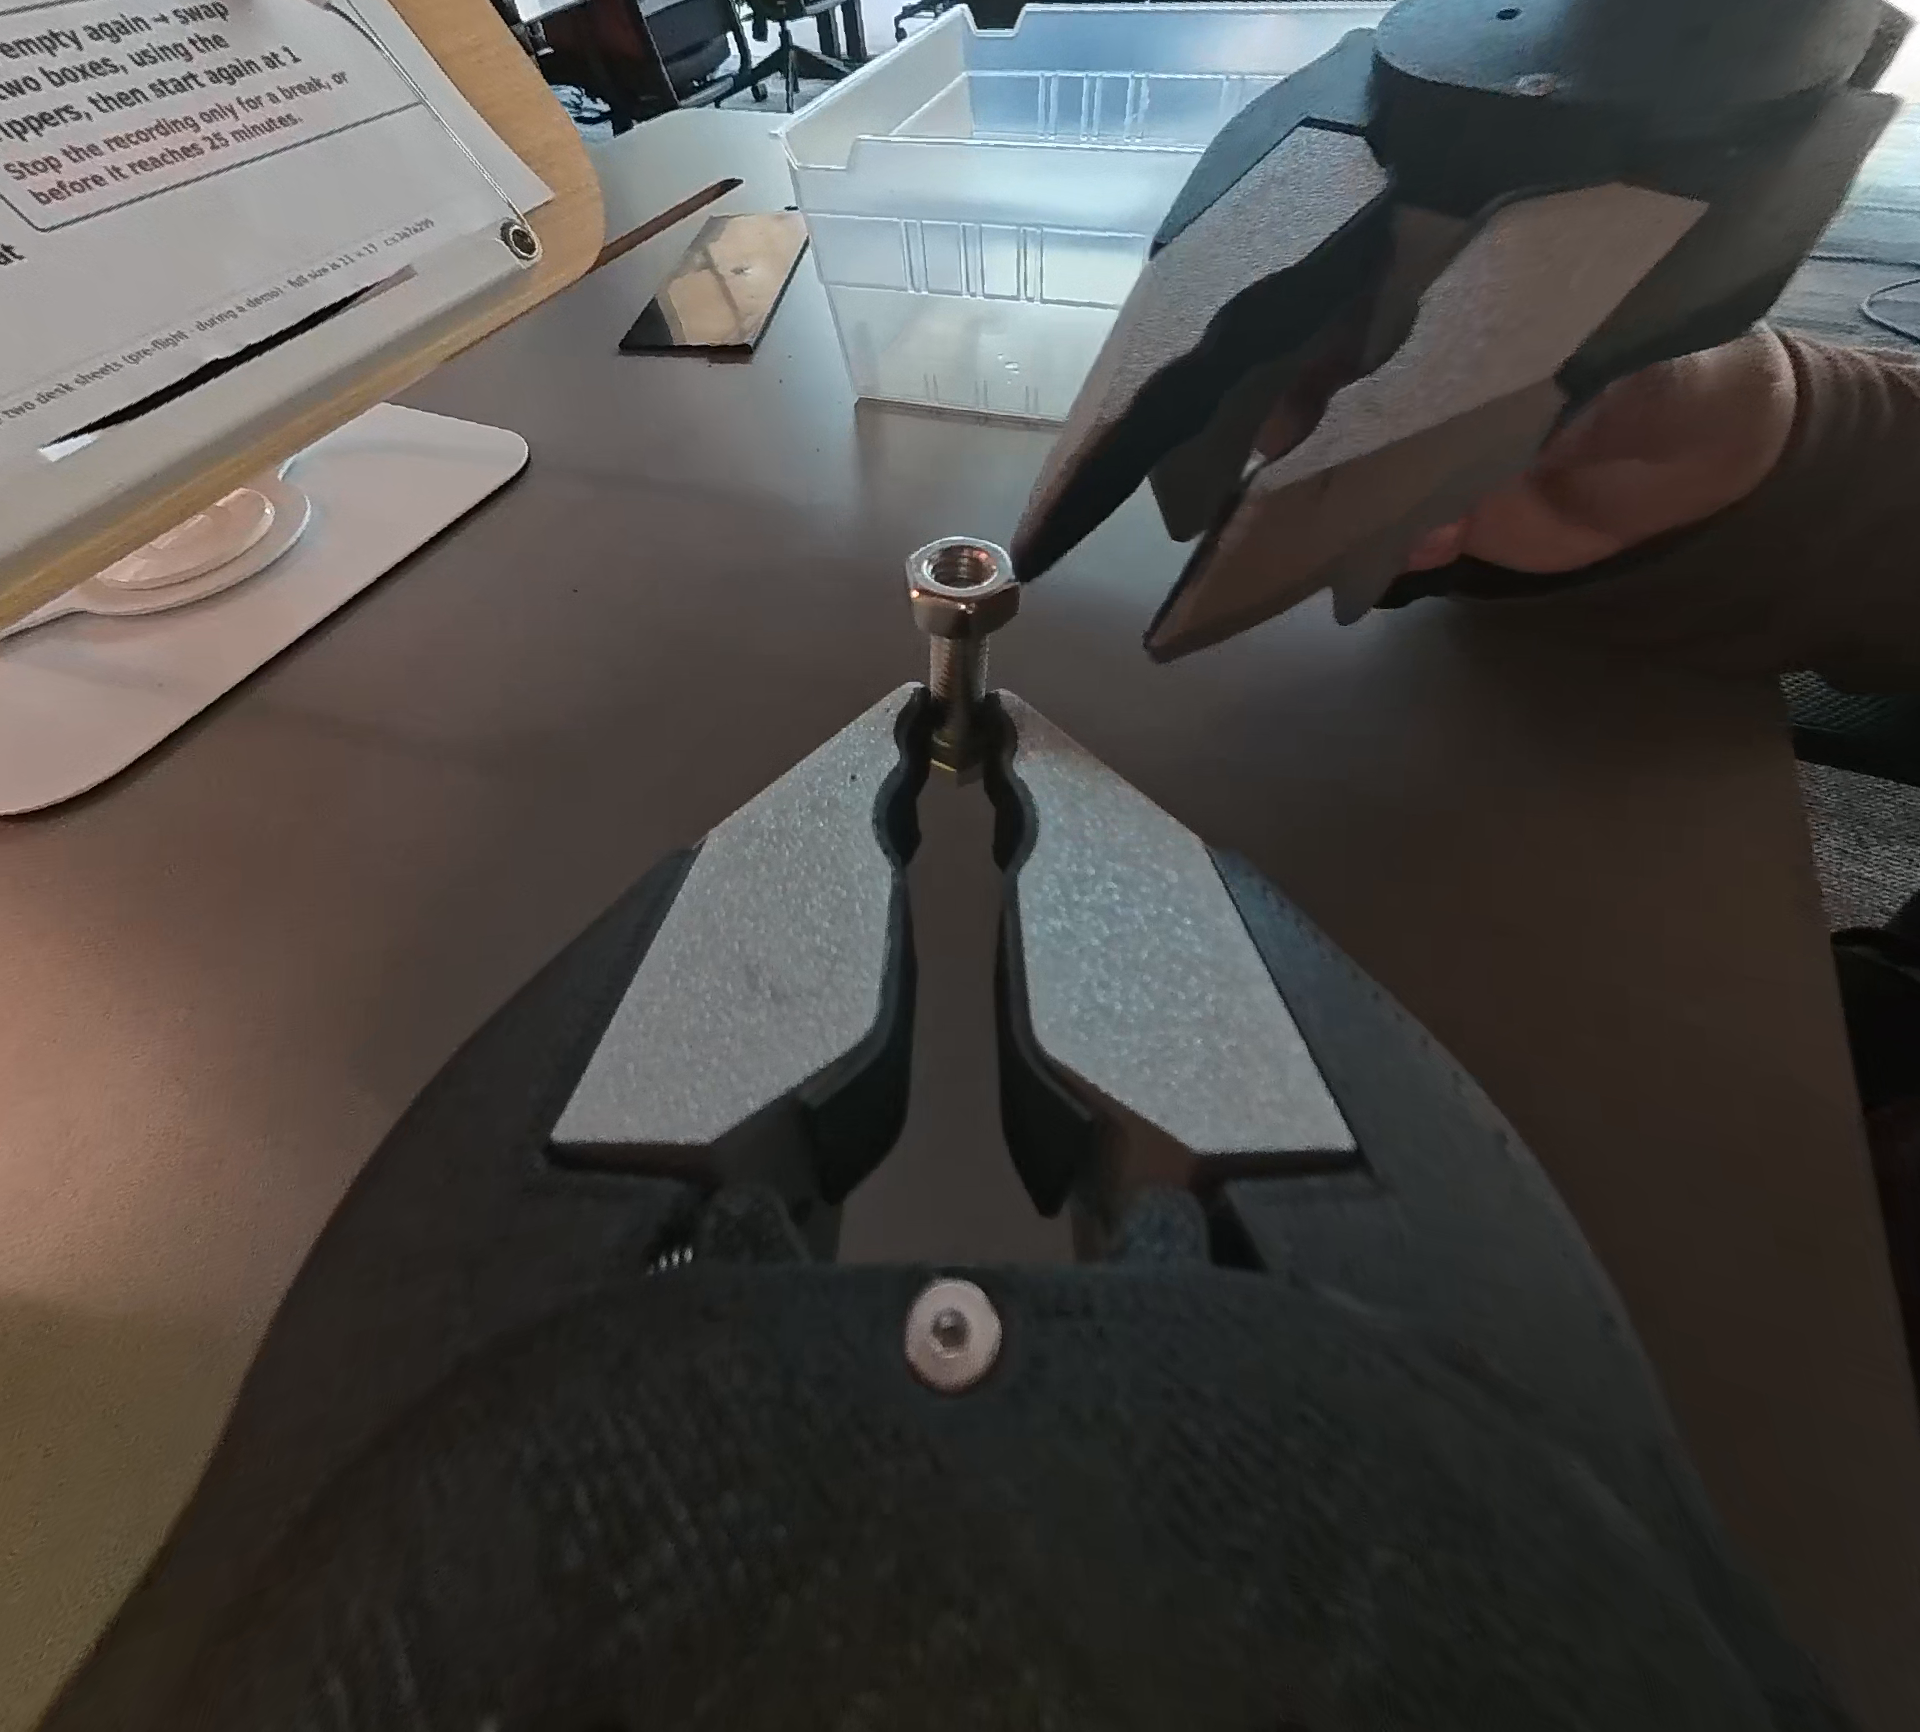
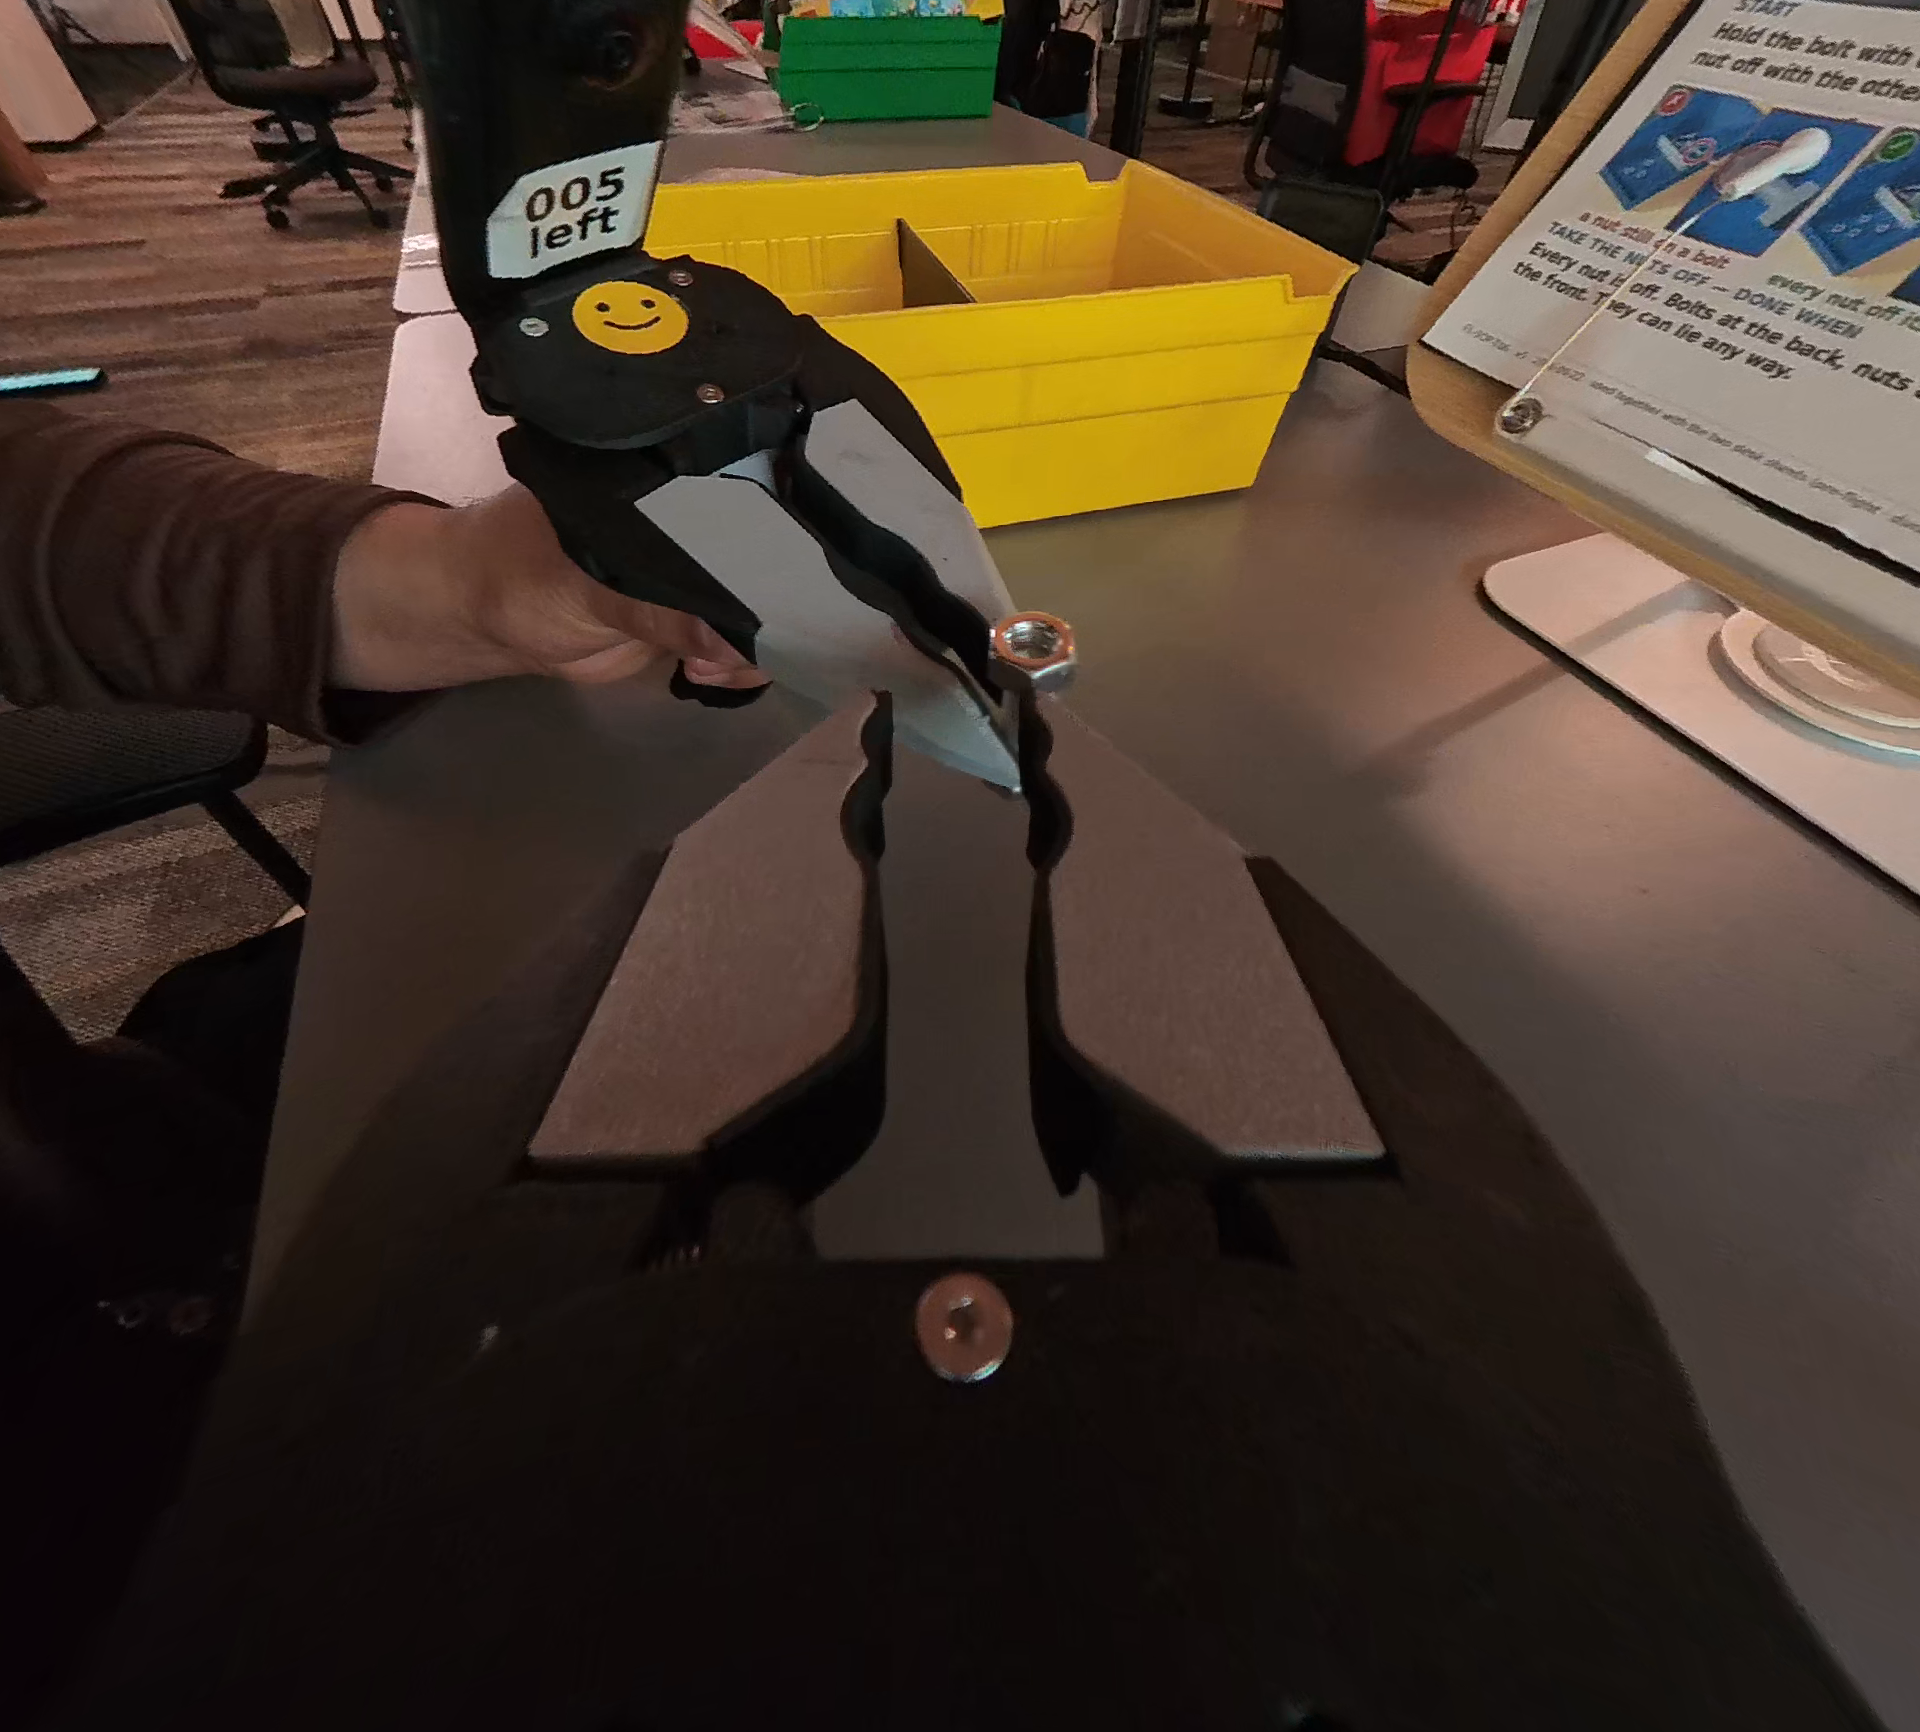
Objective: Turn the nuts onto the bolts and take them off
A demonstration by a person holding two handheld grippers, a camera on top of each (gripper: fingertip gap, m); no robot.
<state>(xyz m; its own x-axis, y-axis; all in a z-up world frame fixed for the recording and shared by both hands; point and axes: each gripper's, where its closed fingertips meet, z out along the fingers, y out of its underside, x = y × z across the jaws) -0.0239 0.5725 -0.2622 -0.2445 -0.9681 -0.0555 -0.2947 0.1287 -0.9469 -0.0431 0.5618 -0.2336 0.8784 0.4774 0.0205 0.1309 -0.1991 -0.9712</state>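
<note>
My left gripper (image 1: 958, 708) is shut on the head end of a silver bolt (image 1: 948, 659) and holds it upright above the dark table (image 1: 520, 851). A hex nut (image 1: 961, 586) sits at the bolt's top end. My right gripper (image 1: 1091, 612) is open at the upper right, with one fingertip (image 1: 1029, 565) touching the nut's side. In the right wrist view the right gripper (image 2: 956, 716) is open, the nut (image 2: 1032, 646) lies just past its right fingertip (image 2: 1039, 747), and the left gripper (image 2: 997, 732) reaches in from the left, held by a hand.
A clear plastic bin (image 1: 977, 248) stands behind the bolt. A yellow divided bin (image 2: 1039, 373) stands beyond the left gripper. An instruction sheet on a wooden stand (image 1: 260, 124) with a white base (image 2: 1662, 643) is beside them. A black plate (image 1: 717, 280) lies on the table. My left and right fingertips are right by each other.
</note>
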